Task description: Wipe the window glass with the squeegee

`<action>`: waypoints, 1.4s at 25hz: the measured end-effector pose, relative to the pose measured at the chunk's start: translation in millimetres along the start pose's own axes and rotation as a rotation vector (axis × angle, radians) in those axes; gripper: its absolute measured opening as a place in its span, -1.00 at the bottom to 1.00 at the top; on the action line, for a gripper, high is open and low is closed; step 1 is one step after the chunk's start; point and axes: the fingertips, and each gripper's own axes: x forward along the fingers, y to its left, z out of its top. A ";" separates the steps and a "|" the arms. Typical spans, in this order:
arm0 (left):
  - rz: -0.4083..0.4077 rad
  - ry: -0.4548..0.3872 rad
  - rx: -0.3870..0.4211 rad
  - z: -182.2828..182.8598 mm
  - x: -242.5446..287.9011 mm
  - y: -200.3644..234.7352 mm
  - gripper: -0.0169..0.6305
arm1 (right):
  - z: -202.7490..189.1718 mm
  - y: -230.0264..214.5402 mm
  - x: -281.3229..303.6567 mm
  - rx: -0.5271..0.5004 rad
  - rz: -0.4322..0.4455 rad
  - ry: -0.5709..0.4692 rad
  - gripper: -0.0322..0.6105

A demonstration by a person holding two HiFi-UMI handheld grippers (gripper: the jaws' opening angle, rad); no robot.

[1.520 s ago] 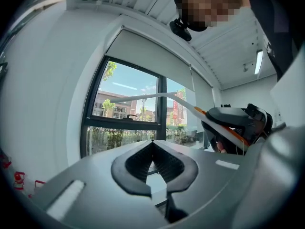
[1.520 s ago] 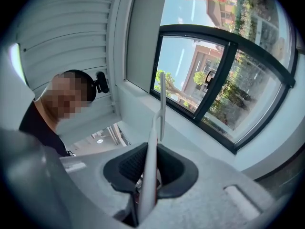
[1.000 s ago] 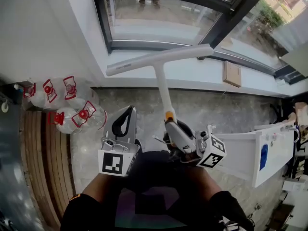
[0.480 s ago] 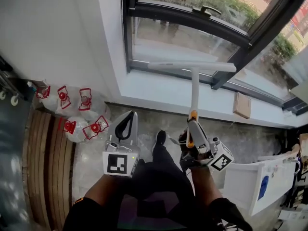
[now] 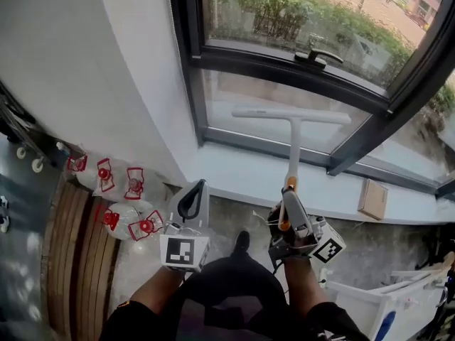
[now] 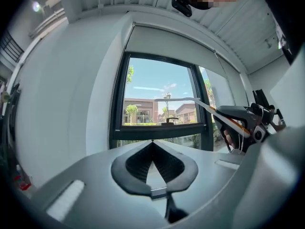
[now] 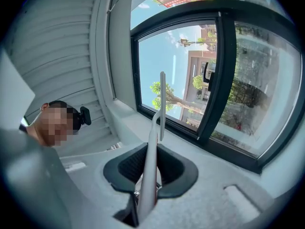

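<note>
A white T-shaped squeegee [image 5: 291, 116] stands upright with its blade level in front of the lower pane of window glass [image 5: 249, 105]; whether the blade touches the glass is unclear. My right gripper [image 5: 292, 217] is shut on its handle near the orange section [image 5: 287, 186]. In the right gripper view the handle [image 7: 150, 166] runs up between the jaws to the blade [image 7: 162, 104]. My left gripper [image 5: 190, 203] hangs to the left of it, shut and holding nothing; its tips meet in the left gripper view [image 6: 152, 142], where the squeegee [image 6: 190, 99] shows at right.
A black window frame with a handle [image 5: 318, 57] crosses above the pane. The white sill [image 5: 234, 176] runs below, with a cardboard box [image 5: 372, 199] on it at right. Several red-capped water bottles [image 5: 117, 190] lie on the floor at left. A white cabinet [image 5: 362, 297] is at lower right.
The squeegee has risen from sill level to in front of the lower pane and turned level. The person has come closer to the window. The left gripper stayed shut and empty.
</note>
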 end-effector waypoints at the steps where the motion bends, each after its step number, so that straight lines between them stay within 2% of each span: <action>1: 0.009 0.006 0.006 -0.1 14.1 -1.0 -0.89 | 10.7 -10.8 4.3 0.000 0.003 0.005 -0.76; 5: 0.046 0.006 0.033 5.2 65.4 -3.5 -0.89 | 50.0 -38.8 31.8 0.017 0.054 0.010 -0.76; 9: 0.084 0.006 0.030 9.0 102.9 -0.3 -0.89 | 83.3 -67.8 47.2 -0.020 0.075 0.019 -0.76; 12: 0.110 0.000 0.026 13.5 122.1 6.1 -0.89 | 100.8 -70.5 70.1 -0.032 0.110 0.022 -0.76; 19: 0.116 -0.006 0.004 23.4 164.0 28.0 -0.89 | 128.3 -65.5 139.5 -0.086 0.204 0.020 -0.75; 25: 0.086 -0.042 -0.035 49.1 210.6 67.8 -0.89 | 158.4 -38.8 223.8 -0.183 0.283 -0.031 -0.76; 30: 0.012 -0.098 -0.055 76.6 250.5 91.4 -0.89 | 183.0 -12.6 310.8 -0.300 0.368 -0.077 -0.75; 35: -0.055 -0.095 -0.050 85.8 268.4 121.7 -0.89 | 186.2 18.9 386.9 -0.410 0.439 -0.124 -0.75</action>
